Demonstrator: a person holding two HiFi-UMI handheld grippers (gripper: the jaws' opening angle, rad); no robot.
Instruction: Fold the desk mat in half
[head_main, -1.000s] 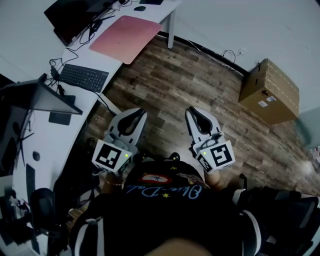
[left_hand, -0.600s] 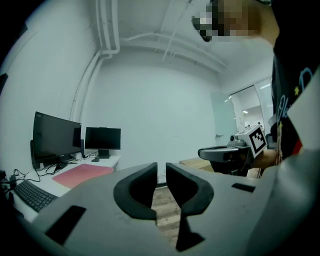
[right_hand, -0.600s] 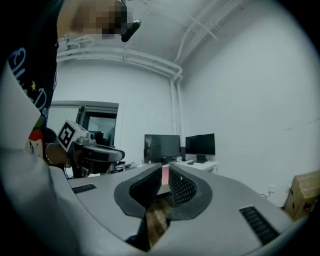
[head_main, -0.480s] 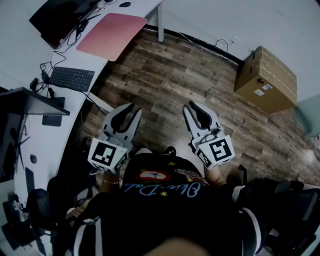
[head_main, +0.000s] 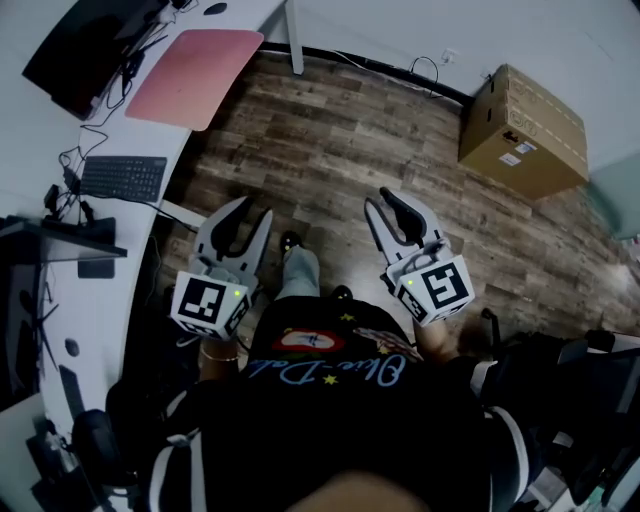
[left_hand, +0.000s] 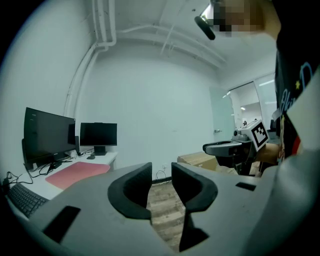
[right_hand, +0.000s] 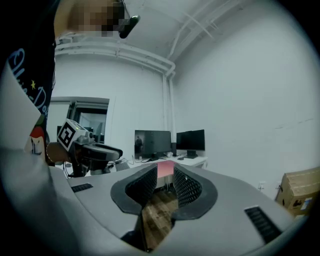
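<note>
Mat (head_main: 195, 70), pink, flat at far end of desk (head_main: 60, 140), well apart & up-left of both grippers over floor (head_main: 330, 130); L gripper (head_main: 254, 208) nearer than R gripper (head_main: 381, 198); both jaws just been opening, parted, nothing between.

The desk mat (head_main: 195, 78) is plain pink on the white desk (head_main: 25, 140). Also on the desk, the keyboard (head_main: 123, 178) and monitor (head_main: 90, 50) are black. Beside the desk, the floor (head_main: 340, 150) shows brown wood-grain planks. Well away from the desk, the box (head_main: 520, 130) is tan with white labels. The shirt (head_main: 330, 400) is black with blue lettering.
</note>
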